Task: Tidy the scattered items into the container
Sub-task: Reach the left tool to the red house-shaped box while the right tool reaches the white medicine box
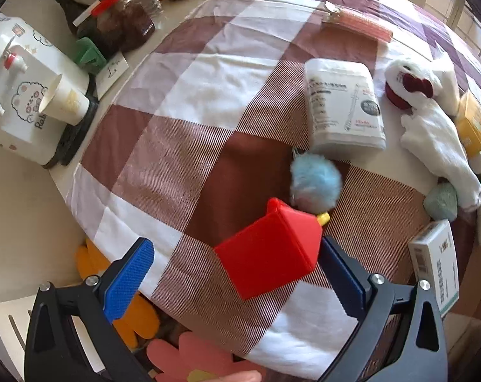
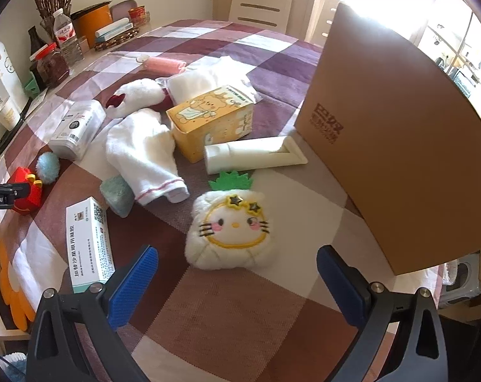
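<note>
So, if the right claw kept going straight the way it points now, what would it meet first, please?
Most likely the pineapple-shaped plush, lying on the checked cloth just ahead between the open right claw fingers; depth is hard to judge.

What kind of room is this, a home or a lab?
Most likely a home dining area: a table under a checked cloth, a dining chair pushed against its far edge, and a cartoon-printed water dispenser with a paper cup.

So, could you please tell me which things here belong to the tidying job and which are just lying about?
Part of the job: red toy, blue pompom, pineapple plush, white sock, yellow carton, cardboard box.

Just lying about: water dispenser, paper cup, water bottle, orange pot.
</note>
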